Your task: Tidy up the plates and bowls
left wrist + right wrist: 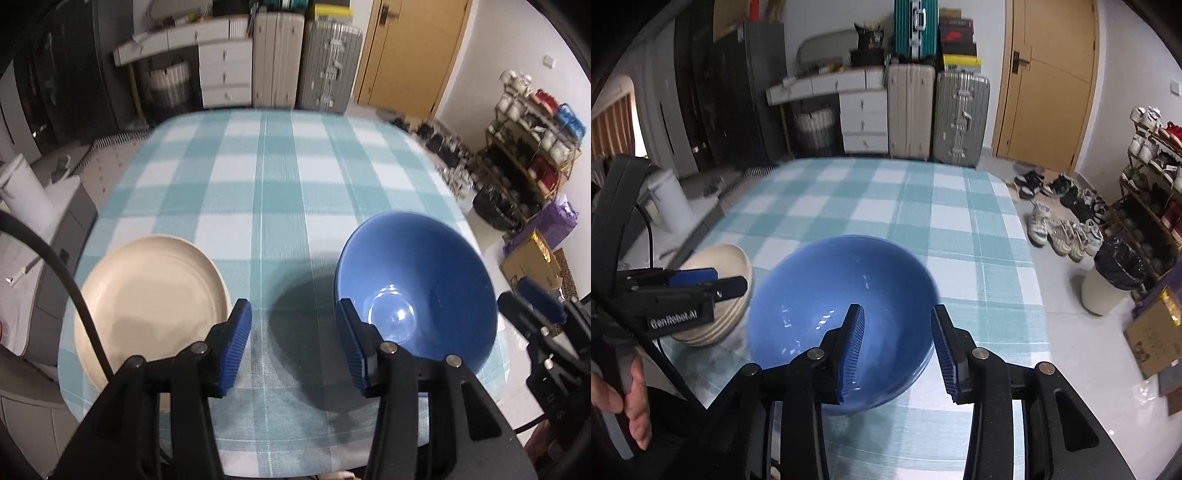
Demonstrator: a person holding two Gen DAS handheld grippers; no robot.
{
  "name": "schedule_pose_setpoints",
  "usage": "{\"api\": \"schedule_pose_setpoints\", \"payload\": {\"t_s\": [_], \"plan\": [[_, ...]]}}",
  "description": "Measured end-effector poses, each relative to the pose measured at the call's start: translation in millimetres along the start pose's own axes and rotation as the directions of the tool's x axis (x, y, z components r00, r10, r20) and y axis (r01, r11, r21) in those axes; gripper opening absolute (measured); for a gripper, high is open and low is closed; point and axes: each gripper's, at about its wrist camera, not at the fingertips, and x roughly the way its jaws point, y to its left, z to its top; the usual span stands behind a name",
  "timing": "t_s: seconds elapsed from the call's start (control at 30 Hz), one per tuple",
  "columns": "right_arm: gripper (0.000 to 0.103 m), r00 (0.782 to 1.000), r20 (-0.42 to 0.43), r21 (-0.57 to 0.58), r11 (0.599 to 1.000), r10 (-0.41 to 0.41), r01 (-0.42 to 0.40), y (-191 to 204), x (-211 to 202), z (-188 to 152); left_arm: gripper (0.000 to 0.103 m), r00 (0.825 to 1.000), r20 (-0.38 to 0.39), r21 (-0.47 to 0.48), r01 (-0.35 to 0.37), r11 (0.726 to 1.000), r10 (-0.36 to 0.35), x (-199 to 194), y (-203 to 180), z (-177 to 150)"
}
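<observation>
On the checked tablecloth I see my left gripper hanging above bare cloth, jaws apart and nothing between them; the cream plates, a small stack in the right wrist view, lie to its left and the blue bowl to its right, near the table's front edge; my right gripper hovers over the bowl's near rim, jaws apart, pads clear of it; a hand grips the left tool's handle.

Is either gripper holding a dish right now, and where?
Neither: the left gripper and right gripper both stand open, pads clear of the blue bowl and cream plate.
</observation>
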Motion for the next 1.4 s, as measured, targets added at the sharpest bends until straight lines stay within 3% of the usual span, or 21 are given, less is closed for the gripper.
{"api": "schedule_pose_setpoints", "payload": {"t_s": [0.07, 0.27, 0.33, 0.37, 0.4, 0.5, 0.57, 0.6, 0.7, 0.8, 0.9, 1.0, 1.13, 1.23, 1.4], "plan": [[0.039, 0.999, 0.037, 0.024, 1.0, 0.016, -0.017, 0, -7, -11, 0.048, 0.999, 0.048, 0.012, 0.004, 1.0, -0.005, -11, 1, -5], [0.057, 0.986, 0.164, 0.09, 0.994, 0.039, -0.054, 2, -27, -35, 0.051, 0.985, 0.173, 0.037, -0.026, 0.999, 0.02, -34, 2, -17], [0.069, 0.977, 0.212, 0.064, 0.997, 0.033, -0.047, 10, -33, -40, 0.063, 0.976, 0.216, 0.02, -0.022, 1.0, 0.017, -39, 6, -22], [0.075, 0.97, 0.24, 0.049, 0.998, 0.031, -0.045, 14, -36, -43, 0.084, 0.974, 0.227, 0.014, -0.023, 1.0, 0.019, -40, 7, -23], [0.08, 0.962, 0.271, 0.03, 0.999, 0.03, -0.039, 18, -40, -46, 0.097, 0.969, 0.247, 0.012, -0.019, 1.0, 0.016, -42, 8, -26], [0.094, 0.932, 0.361, 0.004, 1.0, 0.014, -0.017, 28, -51, -57, 0.098, 0.946, 0.323, -0.012, -0.032, 0.999, 0.035, -47, 14, -33], [0.102, 0.9, 0.437, -0.009, 1.0, 0.014, -0.011, 33, -59, -67, 0.098, 0.936, 0.351, -0.034, -0.023, 0.999, 0.033, -48, 18, -36], [0.102, 0.895, 0.446, -0.008, 1.0, 0.011, -0.009, 33, -60, -68, 0.098, 0.928, 0.371, -0.042, -0.015, 0.999, 0.029, -49, 19, -37], [0.102, 0.893, 0.448, -0.004, 0.999, 0.045, -0.048, 30, -63, -69, 0.099, 0.895, 0.446, -0.026, -0.013, 1.0, 0.023, -50, 18, -46], [0.102, 0.894, 0.445, 0.047, 0.996, 0.044, -0.073, 19, -63, -70, 0.103, 0.859, 0.51, 0.043, -0.074, 0.996, 0.042, -53, 8, -56], [0.102, 0.883, 0.468, 0.072, 0.994, 0.035, -0.078, 13, -68, -72, 0.103, 0.846, 0.533, 0.083, -0.082, 0.993, 0.026, -56, -2, -60], [0.102, 0.89, 0.454, 0.085, 0.994, 0.028, -0.075, 12, -68, -73, 0.103, 0.821, 0.571, 0.106, -0.097, 0.99, 0.019, -61, -10, -64], [0.102, 0.903, 0.428, 0.099, 0.992, 0.025, -0.074, 11, -64, -71, 0.103, 0.84, 0.541, 0.125, -0.11, 0.986, 0.025, -53, -17, -64], [0.102, 0.913, 0.407, 0.114, 0.991, 0.02, -0.073, 9, -60, -70, 0.103, 0.838, 0.54, 0.104, -0.159, 0.982, 0.078, -49, -21, -62], [0.102, 0.926, 0.376, 0.145, 0.987, 0.014, -0.074, 2, -51, -67, 0.103, 0.854, 0.517, 0.057, -0.105, 0.993, 0.06, -46, -16, -60]]}}
